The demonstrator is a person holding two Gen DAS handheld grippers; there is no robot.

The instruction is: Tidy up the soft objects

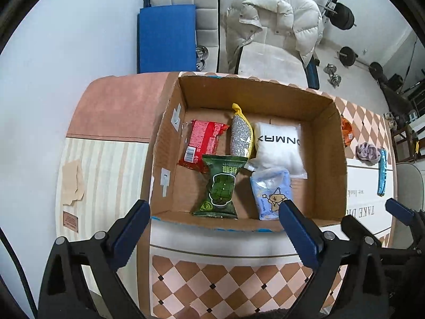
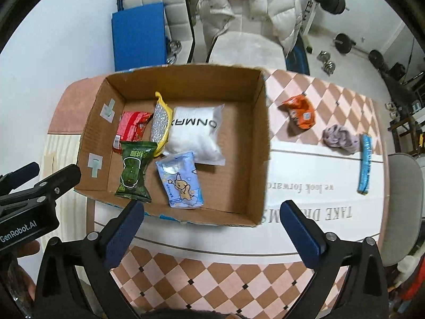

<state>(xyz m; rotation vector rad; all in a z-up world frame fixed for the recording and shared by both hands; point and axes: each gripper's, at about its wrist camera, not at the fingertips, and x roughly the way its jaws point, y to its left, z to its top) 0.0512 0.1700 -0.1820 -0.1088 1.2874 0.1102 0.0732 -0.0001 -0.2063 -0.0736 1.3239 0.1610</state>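
An open cardboard box stands on the table. In it lie a red snack pack, a silver-and-yellow sponge, a white pillow pack, a green snack bag and a light blue bear pouch. Right of the box lie an orange pack, a purple cloth and a blue bar. My left gripper is open and empty above the box's near edge. My right gripper is open and empty too.
The table has a checkered cloth with a white lettered band. A chair with a white puffer jacket stands behind the table, beside a blue mat. Dumbbells and weight plates lie on the floor at the far right. A grey chair is at the right.
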